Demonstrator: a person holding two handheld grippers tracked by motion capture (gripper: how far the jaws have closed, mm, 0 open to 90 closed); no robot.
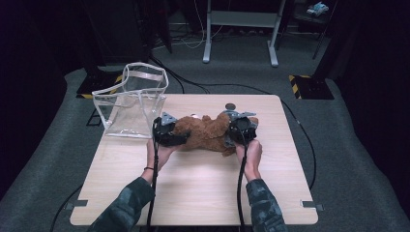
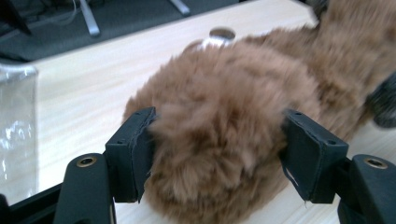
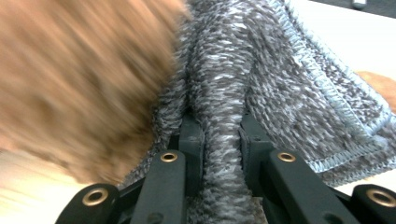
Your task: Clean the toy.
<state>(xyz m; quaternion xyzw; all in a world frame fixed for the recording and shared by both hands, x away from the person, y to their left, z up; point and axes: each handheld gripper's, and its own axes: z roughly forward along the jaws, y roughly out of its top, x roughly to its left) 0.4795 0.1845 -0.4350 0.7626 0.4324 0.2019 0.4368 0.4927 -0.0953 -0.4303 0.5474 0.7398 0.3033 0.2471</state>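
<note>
A brown plush bear (image 1: 205, 133) lies on its side in the middle of the wooden table (image 1: 193, 193). My left gripper (image 1: 178, 138) sits at the bear's left end. In the left gripper view its jaws (image 2: 219, 140) stand apart on either side of a rounded furry part of the bear (image 2: 233, 107), with the fur just brushing the pads (image 2: 137, 154). My right gripper (image 1: 240, 131) is at the bear's right end. There it (image 3: 219, 133) is shut on a fold of the grey knitted cloth (image 3: 280, 70) that the bear wears, with brown fur (image 3: 79, 79) blurred at its left.
A clear plastic bag (image 1: 135, 101) stands open at the table's far left corner, close to the left gripper. A small round dark object (image 1: 230, 106) lies near the far edge behind the bear. Cables run across the floor beyond the table.
</note>
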